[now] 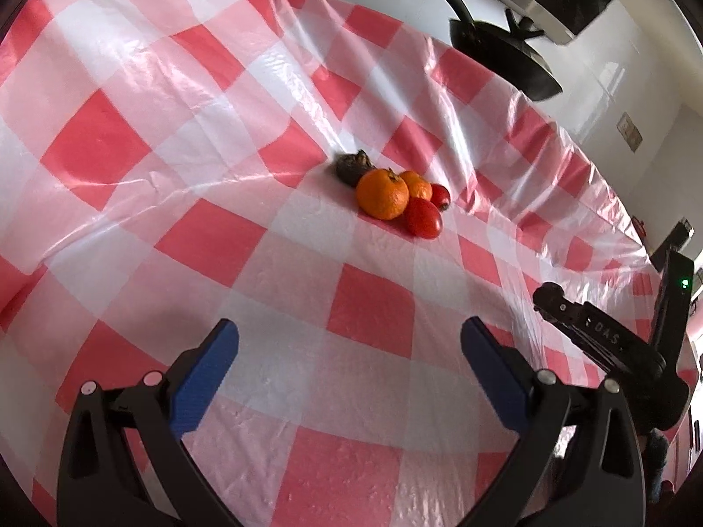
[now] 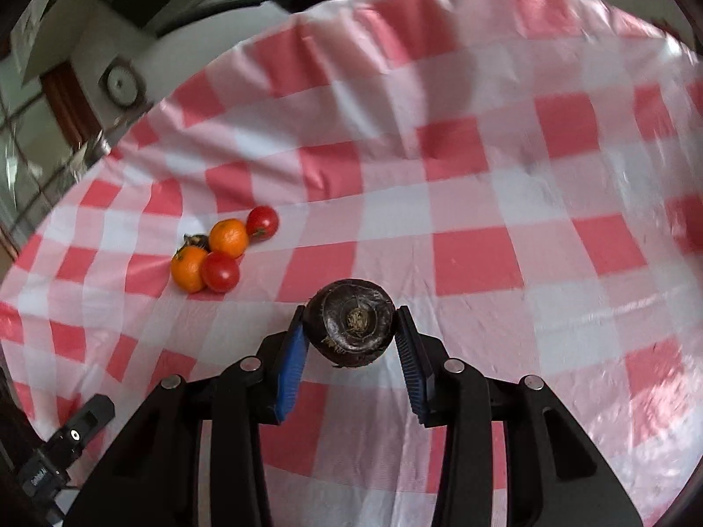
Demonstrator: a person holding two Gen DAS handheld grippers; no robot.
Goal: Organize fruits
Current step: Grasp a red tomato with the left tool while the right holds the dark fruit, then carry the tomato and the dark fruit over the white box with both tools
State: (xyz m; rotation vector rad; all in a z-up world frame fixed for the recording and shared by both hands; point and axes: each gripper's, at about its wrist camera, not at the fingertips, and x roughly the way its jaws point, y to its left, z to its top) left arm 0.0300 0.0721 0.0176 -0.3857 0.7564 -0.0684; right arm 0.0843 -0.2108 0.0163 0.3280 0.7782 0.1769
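My right gripper (image 2: 351,312) is shut on a dark brown round fruit (image 2: 354,323), which it holds just above the red-and-white checked cloth (image 2: 474,259). To its left lies a cluster of two oranges (image 2: 189,268) (image 2: 228,237), two tomatoes (image 2: 220,271) (image 2: 262,221) and another dark fruit (image 2: 197,240). The left wrist view shows the same cluster: oranges (image 1: 382,195) (image 1: 416,184), tomatoes (image 1: 422,218) (image 1: 440,195) and dark fruit (image 1: 351,166). My left gripper (image 1: 349,329) stands open and empty short of that cluster. The right gripper (image 1: 547,298) comes in from the right edge.
A black pan (image 1: 505,57) with a long handle sits at the far edge of the table. The cloth (image 1: 571,202) is wrinkled and drops off at the table's right edge. Part of the left gripper's body (image 2: 66,439) shows at the lower left.
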